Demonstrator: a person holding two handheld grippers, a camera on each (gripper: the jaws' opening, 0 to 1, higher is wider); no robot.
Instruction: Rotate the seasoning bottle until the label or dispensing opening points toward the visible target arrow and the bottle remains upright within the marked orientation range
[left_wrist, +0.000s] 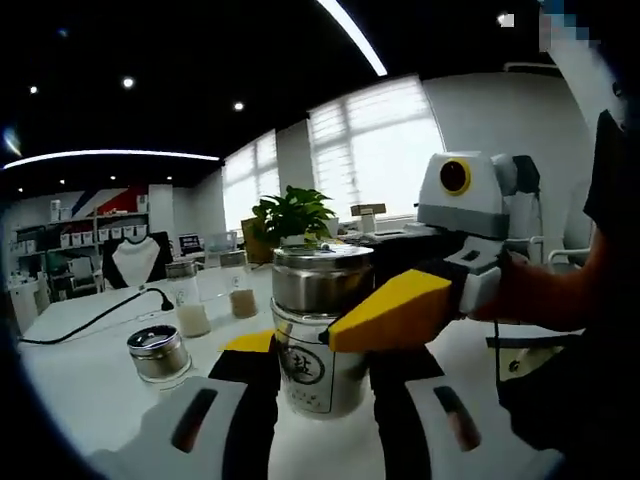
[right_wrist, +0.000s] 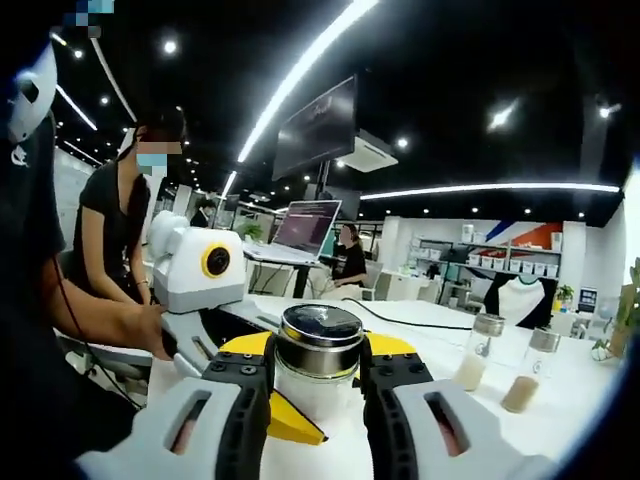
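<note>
1. Left gripper view: the bottle (left_wrist: 322, 335) stands upright on the white table (left_wrist: 90, 350), between the left gripper's (left_wrist: 325, 385) black jaws. The jaws sit close to both sides of the glass and look closed on it, though the contact itself is hard to see.
2. In the same view the right gripper (left_wrist: 400, 310) reaches in from the right, its yellow jaws laid on either side of the bottle just under the metal cap.
3. The label, a dark ring with a character on white, faces this camera. No target arrow can be made out, so whether the turn is finished cannot be judged; the bottle is upright, which fits the task's condition.
4. A short tin (left_wrist: 158, 352) sits left of the bottle, two small jars (left_wrist: 215, 295) further back, and a black cable (left_wrist: 95, 318) crosses the table.
5. Right gripper view: the bottle (right_wrist: 320, 360) is clamped at the cap between the right gripper's (right_wrist: 318, 400) black jaws.
6. The left gripper (right_wrist: 205, 270) comes in from the left, a hand (right_wrist: 150, 330) on it, its yellow jaws flanking the bottle low down.
7. Here the bottle shows a shiny steel cap over clear glass with pale contents; the label is not visible from this side.
8. Two jars (right_wrist: 500, 365) stand to the right; people sit behind.
</note>
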